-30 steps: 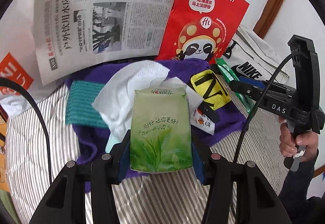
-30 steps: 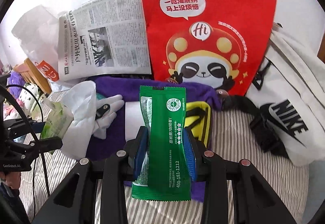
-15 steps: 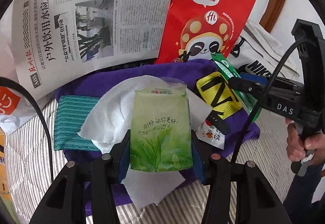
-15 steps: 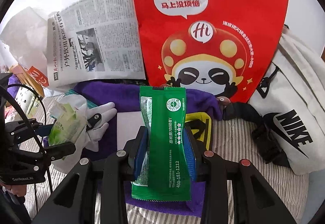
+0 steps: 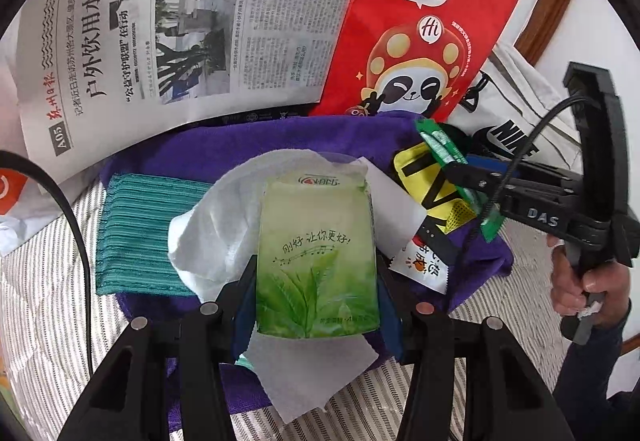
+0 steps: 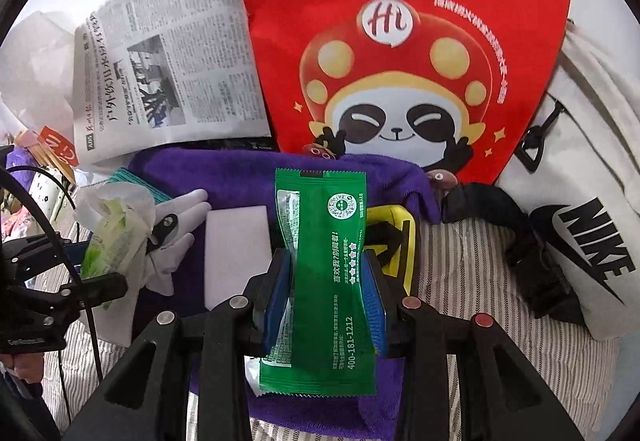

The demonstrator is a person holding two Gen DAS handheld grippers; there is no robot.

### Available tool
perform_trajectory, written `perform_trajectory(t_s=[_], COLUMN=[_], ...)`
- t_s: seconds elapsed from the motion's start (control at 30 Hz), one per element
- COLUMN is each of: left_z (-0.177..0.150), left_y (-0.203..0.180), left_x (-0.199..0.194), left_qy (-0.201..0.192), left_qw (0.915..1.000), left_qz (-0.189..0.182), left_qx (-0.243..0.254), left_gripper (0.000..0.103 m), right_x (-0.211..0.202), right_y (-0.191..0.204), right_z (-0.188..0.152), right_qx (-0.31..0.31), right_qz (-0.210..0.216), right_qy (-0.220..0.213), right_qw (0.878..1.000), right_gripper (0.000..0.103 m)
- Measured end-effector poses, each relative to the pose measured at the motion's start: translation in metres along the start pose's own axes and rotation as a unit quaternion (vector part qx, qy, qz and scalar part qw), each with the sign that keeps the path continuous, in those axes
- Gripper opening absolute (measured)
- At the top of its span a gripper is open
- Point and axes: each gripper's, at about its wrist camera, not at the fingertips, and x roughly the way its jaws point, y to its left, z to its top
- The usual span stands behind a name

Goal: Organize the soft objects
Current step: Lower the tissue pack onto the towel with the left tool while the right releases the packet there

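My left gripper (image 5: 316, 281) is shut on a light green tissue pack (image 5: 318, 261) and holds it above a purple towel (image 5: 248, 157). My right gripper (image 6: 328, 277) is shut on a dark green sachet (image 6: 324, 281) above the same towel (image 6: 224, 173). On the towel lie a white paper towel (image 5: 224, 217), a folded teal cloth (image 5: 140, 233), a yellow pouch (image 5: 432, 185) and a white glove (image 6: 180, 217). The right gripper with its sachet shows in the left wrist view (image 5: 452, 177). The left gripper with its pack shows in the right wrist view (image 6: 108, 245).
A red panda paper bag (image 6: 400, 41) and a newspaper (image 5: 180, 21) stand at the back. A white Nike bag (image 6: 588, 233) with a black strap (image 6: 516, 233) lies right. A small white snack packet (image 5: 420, 265) sits on the towel. The striped bedding (image 6: 472, 273) lies underneath.
Both grippers have moved forward toward the red bag and newspaper, still holding their items. The towel pile sits lower and closer in both views.
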Motion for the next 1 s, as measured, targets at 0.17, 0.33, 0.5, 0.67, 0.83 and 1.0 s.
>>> perform_trajectory(t_s=[0.17,0.33,0.5,0.67,0.83,1.0], left_z=[0.0,0.0,-0.001,0.0,-0.001,-0.002], left_y=[0.0,0.002,0.001,-0.001,0.0,-0.001], left_x=[0.01,0.013,0.014,0.016,0.02,0.026], left_qy=[0.011,0.013,0.016,0.018,0.023,0.024], left_qw=[0.9999,0.9999,0.9999,0.9998,0.9997,0.9996], left_qz=[0.0,-0.004,-0.006,-0.005,-0.006,-0.004], left_qx=[0.001,0.001,0.002,0.007,0.01,0.015], left_gripper=[0.049,0.05,0.05,0.05,0.05,0.05], right_x=[0.019,0.032,0.039,0.053,0.054,0.047], right_y=[-0.001,0.005,0.012,0.017,0.022,0.023], right_z=[-0.003,-0.005,-0.008,-0.013,-0.014,-0.014], right_qx=[-0.003,-0.021,-0.041,-0.058,-0.072,-0.065], right_qz=[-0.008,-0.022,-0.035,-0.047,-0.04,-0.026], right_qy=[0.017,0.023,0.021,0.033,0.039,0.044], right_qw=[1.0,0.999,0.998,0.997,0.996,0.997], right_gripper=[0.036,0.037,0.039,0.04,0.045,0.048])
